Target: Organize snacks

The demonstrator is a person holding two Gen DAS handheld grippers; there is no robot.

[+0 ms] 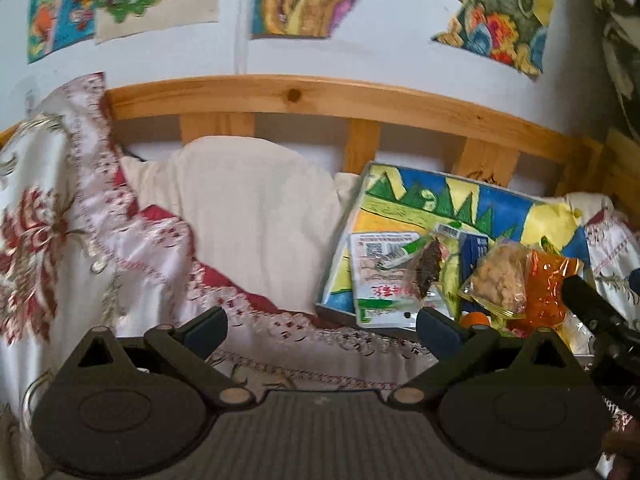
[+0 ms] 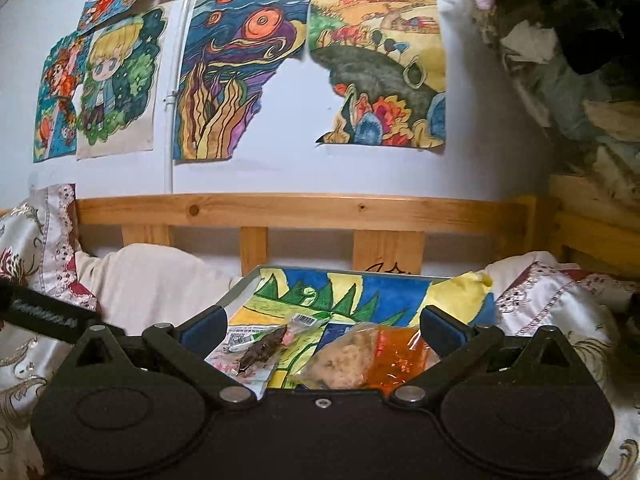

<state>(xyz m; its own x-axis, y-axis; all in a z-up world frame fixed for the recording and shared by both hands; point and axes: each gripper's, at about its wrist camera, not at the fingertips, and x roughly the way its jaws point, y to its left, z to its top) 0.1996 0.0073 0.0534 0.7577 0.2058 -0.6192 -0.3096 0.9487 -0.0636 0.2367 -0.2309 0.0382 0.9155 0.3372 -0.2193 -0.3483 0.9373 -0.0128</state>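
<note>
snack packets lie on a tray, headboard behind.

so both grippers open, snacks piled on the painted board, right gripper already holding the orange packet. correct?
Not quite: the right gripper holds nothing. The right wrist view shows its jaws open, with the orange packet lying loose on the painted board. The left gripper is open too.

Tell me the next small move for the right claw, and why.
Probably ease the right claw forward and down onto the orange packet. Its jaws are open and empty, and the snack pile on the painted tray sits right between them. The left claw is also open, aimed mostly at the blanket.
</note>
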